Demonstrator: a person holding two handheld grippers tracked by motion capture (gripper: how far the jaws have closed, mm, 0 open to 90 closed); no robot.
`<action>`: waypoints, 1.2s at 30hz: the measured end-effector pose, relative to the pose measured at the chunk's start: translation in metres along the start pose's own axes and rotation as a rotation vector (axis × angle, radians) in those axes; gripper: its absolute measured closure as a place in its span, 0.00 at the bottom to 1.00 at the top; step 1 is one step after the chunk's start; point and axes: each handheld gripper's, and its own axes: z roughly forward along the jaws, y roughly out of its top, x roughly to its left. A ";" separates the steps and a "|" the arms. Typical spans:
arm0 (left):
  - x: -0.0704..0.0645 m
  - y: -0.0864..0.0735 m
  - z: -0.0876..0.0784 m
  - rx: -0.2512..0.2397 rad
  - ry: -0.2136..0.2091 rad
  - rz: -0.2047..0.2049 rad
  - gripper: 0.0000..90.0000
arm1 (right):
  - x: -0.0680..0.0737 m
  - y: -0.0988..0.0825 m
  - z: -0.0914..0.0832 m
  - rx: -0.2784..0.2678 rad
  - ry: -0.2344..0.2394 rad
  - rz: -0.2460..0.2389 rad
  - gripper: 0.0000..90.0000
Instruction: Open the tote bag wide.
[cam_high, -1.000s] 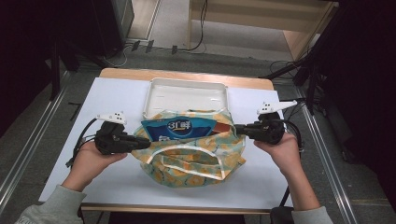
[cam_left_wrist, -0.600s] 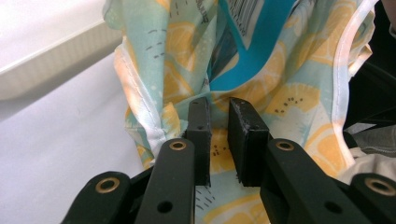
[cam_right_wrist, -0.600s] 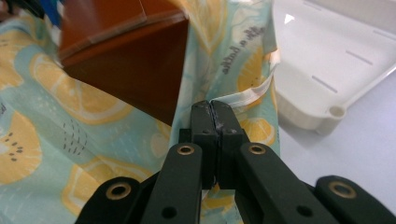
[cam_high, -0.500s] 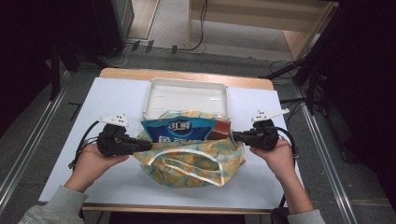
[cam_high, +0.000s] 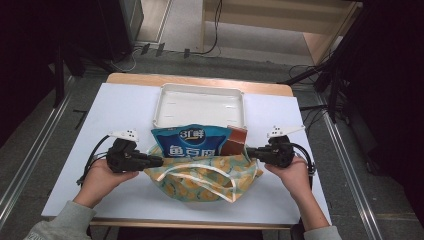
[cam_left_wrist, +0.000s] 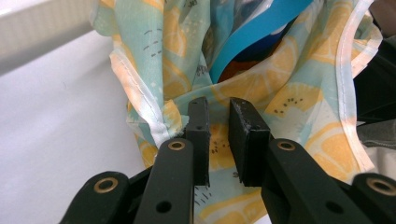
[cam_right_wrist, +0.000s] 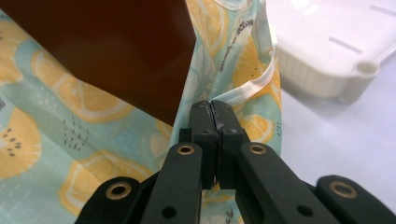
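On the white table (cam_high: 125, 105), a soft lemon-print cloth bag (cam_high: 200, 177) sags just in front of a ribbed white plastic tray (cam_high: 200, 102), a glossy blue packet (cam_high: 192, 142) and brown box (cam_high: 237, 137) poking out. The right gripper (cam_high: 251, 151) pinches its right rim; the left gripper (cam_high: 159, 161) holds the left rim, its pads (cam_left_wrist: 247, 135) slightly apart around the fabric.

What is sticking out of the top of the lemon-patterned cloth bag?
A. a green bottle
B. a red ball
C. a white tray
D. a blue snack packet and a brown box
D: a blue snack packet and a brown box rise from the open mouth of the lemon-patterned cloth bag, in front of the white plastic tray.
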 end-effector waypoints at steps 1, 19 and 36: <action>0.000 0.000 0.000 -0.002 0.000 -0.001 0.87 | 0.000 -0.001 0.000 0.004 0.001 0.000 1.00; -0.017 0.021 -0.030 -0.046 -0.019 0.076 0.50 | 0.028 0.024 -0.051 -0.080 -0.026 -0.083 0.72; -0.014 0.014 -0.009 0.000 -0.045 0.092 0.34 | 0.047 0.028 -0.035 -0.048 0.041 -0.159 0.41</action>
